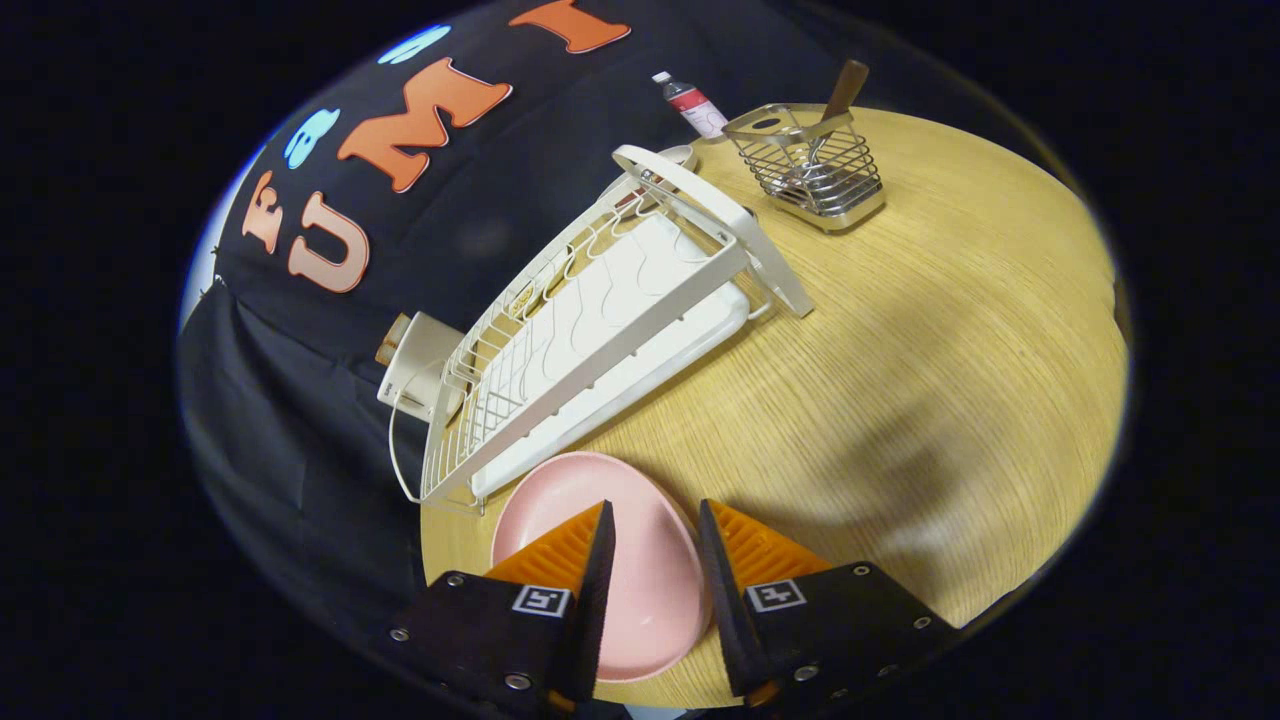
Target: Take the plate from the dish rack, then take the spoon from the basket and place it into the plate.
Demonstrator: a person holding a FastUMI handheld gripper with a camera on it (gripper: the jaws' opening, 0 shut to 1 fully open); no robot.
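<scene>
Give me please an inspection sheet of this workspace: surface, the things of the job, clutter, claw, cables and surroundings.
Surface: round wooden table, light grain, a soft shadow ahead of the claw.
Job's things: pink plate lies flat on the table beside the dish rack, which holds no plate; spoon stands in the wire basket, handle up.
Clutter: small bottle behind the basket; white box-like item behind the rack, unclear what.
Claw: claw open above the plate, fingers apart, not pressing it.
Cables: thin white loop at the rack's near end, wire or cable, cannot tell.
Surroundings: black cloth wall behind the table.
</scene>
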